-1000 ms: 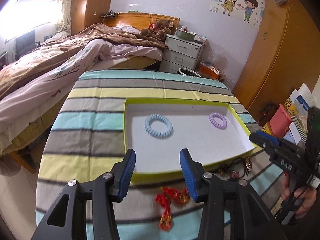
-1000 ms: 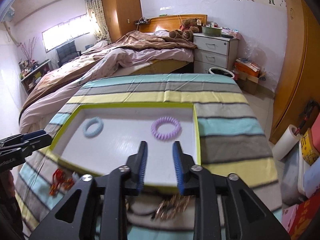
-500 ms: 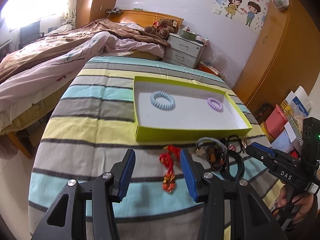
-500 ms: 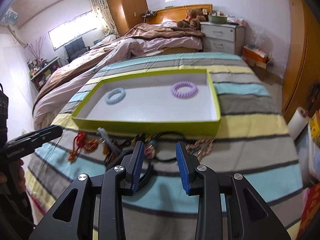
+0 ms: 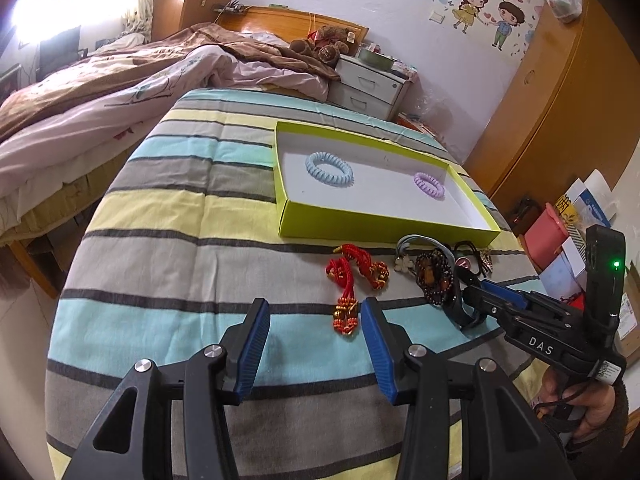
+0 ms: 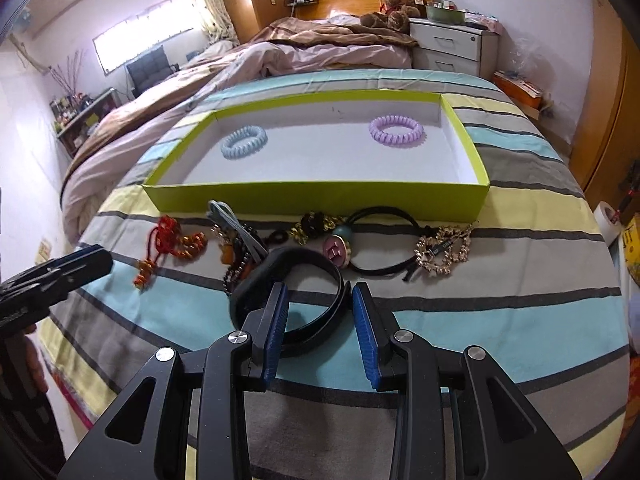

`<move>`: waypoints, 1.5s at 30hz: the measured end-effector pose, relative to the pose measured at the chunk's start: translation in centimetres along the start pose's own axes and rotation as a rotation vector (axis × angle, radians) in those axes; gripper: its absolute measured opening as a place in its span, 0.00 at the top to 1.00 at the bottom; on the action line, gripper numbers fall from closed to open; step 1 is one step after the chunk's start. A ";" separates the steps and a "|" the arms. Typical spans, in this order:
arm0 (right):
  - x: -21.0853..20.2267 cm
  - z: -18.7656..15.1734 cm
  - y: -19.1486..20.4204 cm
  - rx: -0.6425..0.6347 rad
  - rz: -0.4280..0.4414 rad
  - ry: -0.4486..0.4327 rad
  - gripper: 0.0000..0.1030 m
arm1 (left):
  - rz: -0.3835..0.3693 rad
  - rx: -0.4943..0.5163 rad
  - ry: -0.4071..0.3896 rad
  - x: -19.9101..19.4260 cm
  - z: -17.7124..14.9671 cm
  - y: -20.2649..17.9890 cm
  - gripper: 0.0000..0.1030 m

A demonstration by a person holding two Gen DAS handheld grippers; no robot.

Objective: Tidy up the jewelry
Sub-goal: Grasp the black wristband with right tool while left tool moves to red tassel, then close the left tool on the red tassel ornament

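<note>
A lime-green tray (image 5: 384, 232) (image 6: 320, 196) lies on the striped cloth and holds a blue coil hair tie (image 5: 329, 169) (image 6: 244, 142) and a purple one (image 5: 429, 185) (image 6: 397, 131). Jewelry lies in a row before its near wall: a red cord charm (image 5: 348, 276) (image 6: 164, 240), a dark bead bracelet (image 5: 434, 278), a black band (image 6: 292, 300), a black cord with a pink-faced pendant (image 6: 340, 250), and a gold chain (image 6: 442, 252). My left gripper (image 5: 316, 328) is open just short of the red charm. My right gripper (image 6: 318, 312) is open over the black band.
The striped table's near and side edges drop off to the floor. A bed (image 5: 100, 92) lies left and behind, a white nightstand (image 5: 368, 84) at the back, wooden wardrobes (image 5: 560, 100) on the right. Boxes and papers (image 5: 568, 232) sit at the right.
Both grippers have pulled back from over the tray toward the near edge, so the row of loose jewelry now shows ahead of them. The right gripper's jaws have spread wider.
</note>
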State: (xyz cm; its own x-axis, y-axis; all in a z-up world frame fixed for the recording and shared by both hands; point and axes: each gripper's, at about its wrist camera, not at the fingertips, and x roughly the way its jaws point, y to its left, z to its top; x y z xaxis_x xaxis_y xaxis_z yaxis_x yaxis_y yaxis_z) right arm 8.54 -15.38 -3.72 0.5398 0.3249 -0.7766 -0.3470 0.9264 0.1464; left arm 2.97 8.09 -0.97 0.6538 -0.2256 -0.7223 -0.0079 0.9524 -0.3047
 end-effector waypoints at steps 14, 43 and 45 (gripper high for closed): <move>-0.9 -0.3 -0.1 -0.047 -0.066 -0.025 0.90 | -0.017 0.007 0.041 1.0 -0.5 -0.2 0.54; -3.6 -0.7 -4.9 -0.026 -0.109 -0.023 0.93 | 0.154 0.231 0.054 4.1 -0.2 -4.7 0.85; -3.4 -0.8 -4.9 -0.031 -0.110 -0.019 0.93 | 0.132 0.213 0.053 4.0 -0.1 -4.5 0.85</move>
State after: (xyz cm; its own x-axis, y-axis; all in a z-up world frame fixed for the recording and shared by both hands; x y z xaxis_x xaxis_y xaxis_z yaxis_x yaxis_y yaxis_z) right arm 7.82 -21.12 -2.27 0.5900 0.2255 -0.7752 -0.3083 0.9504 0.0418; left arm 5.54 2.86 -2.54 0.6167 -0.1014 -0.7806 0.0725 0.9948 -0.0719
